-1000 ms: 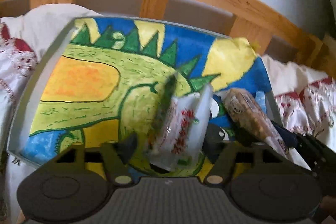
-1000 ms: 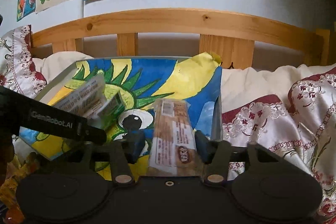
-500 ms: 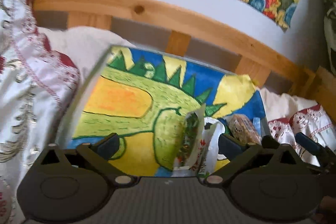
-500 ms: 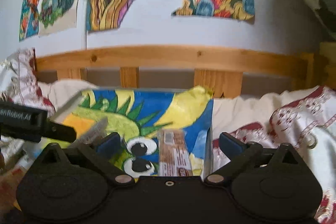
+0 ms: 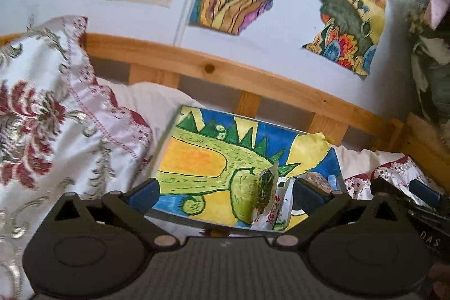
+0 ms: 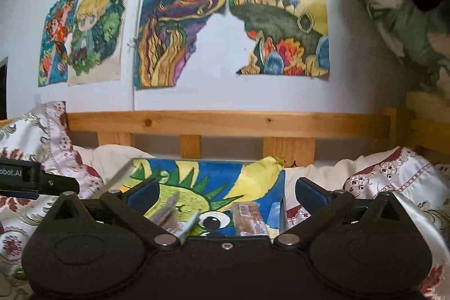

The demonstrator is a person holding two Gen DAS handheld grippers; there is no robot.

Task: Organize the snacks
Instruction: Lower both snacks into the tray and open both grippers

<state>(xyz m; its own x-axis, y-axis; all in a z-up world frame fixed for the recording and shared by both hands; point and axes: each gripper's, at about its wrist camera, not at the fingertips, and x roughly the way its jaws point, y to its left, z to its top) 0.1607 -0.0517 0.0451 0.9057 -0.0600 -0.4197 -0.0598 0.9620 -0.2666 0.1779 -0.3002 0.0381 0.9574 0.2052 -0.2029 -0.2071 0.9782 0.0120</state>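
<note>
1. Left gripper point(image 5: 225, 194): jaws spread wide, nothing held, hanging above the near edge of the tray point(image 5: 166, 142).
2. Right gripper point(image 6: 225, 194): jaws also wide apart, empty, over the tray's point(image 6: 282, 204) near right part.
3. The tray lies on the bed, lined with a dinosaur drawing point(image 5: 202, 159); its far edge is close to the wooden headboard point(image 5: 253, 78), its left rim is raised and just beside a patterned pillow point(image 5: 50, 117).
4. White-and-red snack bag point(image 5: 271, 201) stands on edge in the tray's near right area, between the left gripper's fingers in that view but not touched by them. In the right view it is blurred point(image 6: 171, 215).
5. Brown bar pack point(image 6: 249, 217) lies flat in the tray, near its right rim, right of the bag; only partly visible in the left view point(image 5: 316, 179).
6. Open room: the tray's left and far parts are bare drawing. Right of the tray there is white bedding point(image 6: 393, 173), with the wooden frame rising at the far right.
7. Wall above the headboard holds paintings point(image 6: 180, 27).
</note>
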